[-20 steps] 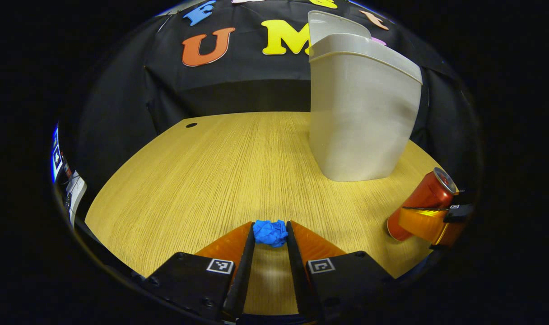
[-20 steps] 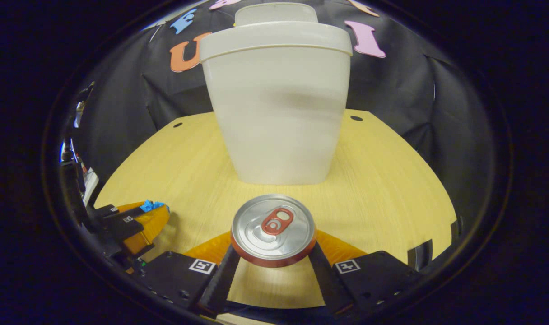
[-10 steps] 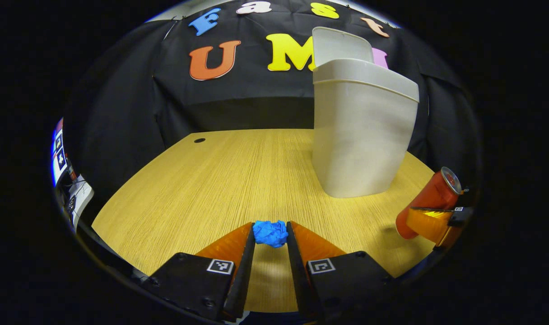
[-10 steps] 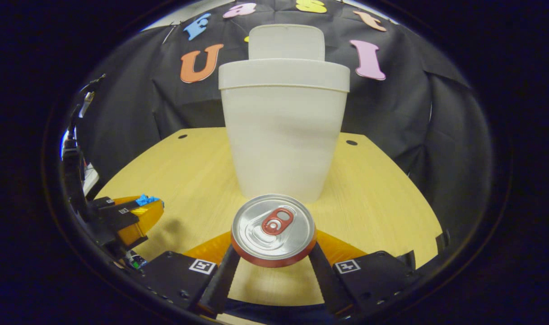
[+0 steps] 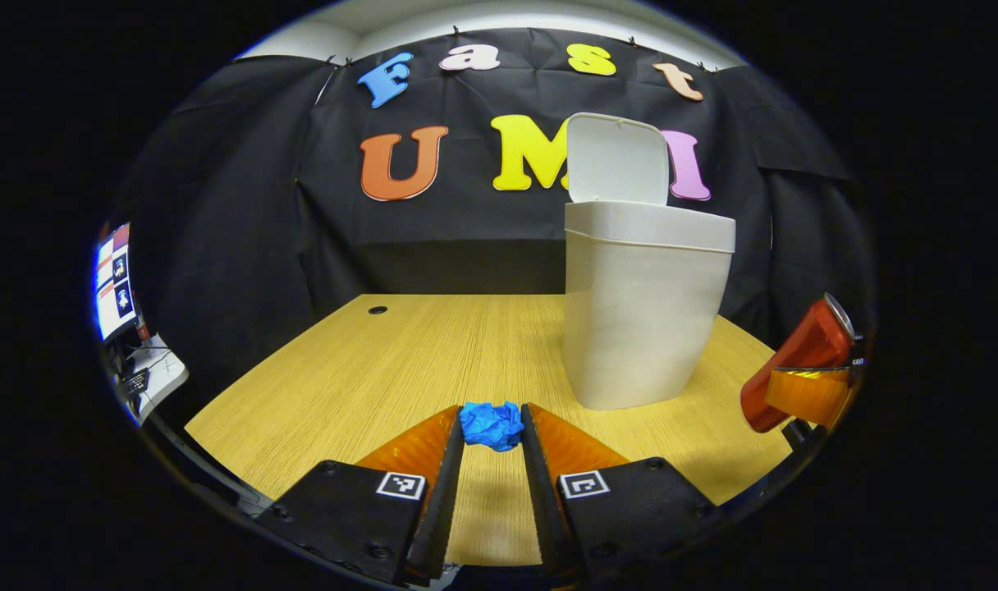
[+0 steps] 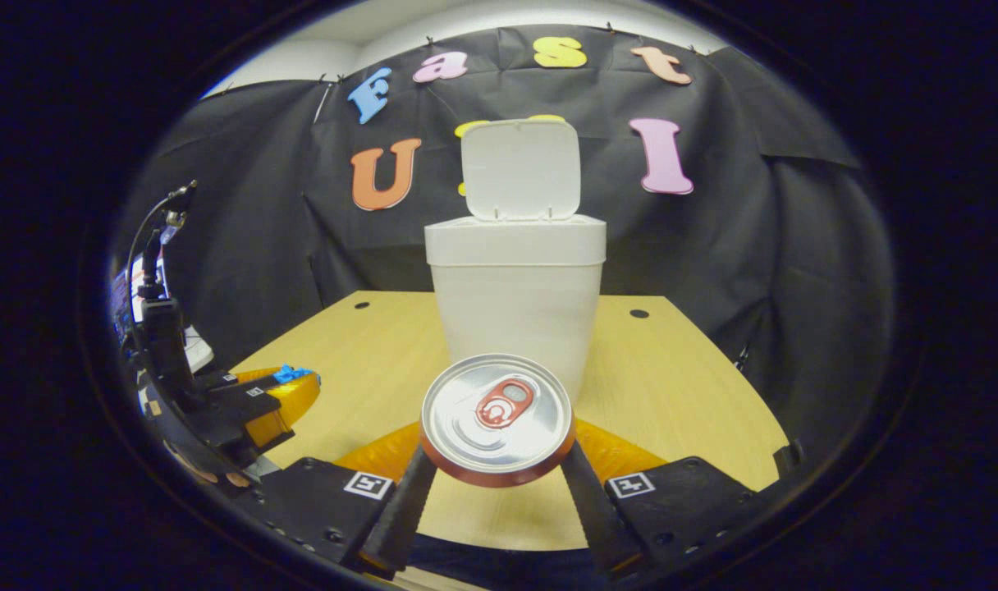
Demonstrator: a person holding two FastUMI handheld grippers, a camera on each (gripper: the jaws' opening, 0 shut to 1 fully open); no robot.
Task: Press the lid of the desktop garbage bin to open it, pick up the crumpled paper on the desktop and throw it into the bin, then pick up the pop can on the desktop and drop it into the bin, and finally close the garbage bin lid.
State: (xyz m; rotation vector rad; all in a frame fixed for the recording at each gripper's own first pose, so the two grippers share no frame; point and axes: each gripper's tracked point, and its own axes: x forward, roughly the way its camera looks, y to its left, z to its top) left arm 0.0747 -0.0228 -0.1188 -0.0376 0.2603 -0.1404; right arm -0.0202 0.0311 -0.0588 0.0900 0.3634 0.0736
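Both grippers have lifted and drawn back from the bin (image 5: 643,312) since a second ago; it now looks smaller and farther off, and the wooden table (image 5: 433,361) lies well below them. No brand or writing can be read on the can. The left gripper (image 5: 492,427) clamps the blue crumpled paper (image 5: 491,424) between its fingertips, held above the table. The right gripper (image 6: 495,464) grips the red pop can (image 6: 496,417) on both sides, its silver top facing the camera. The white bin stands upright ahead, its lid (image 6: 521,168) raised. A monitor (image 5: 112,279) sits at the far left.
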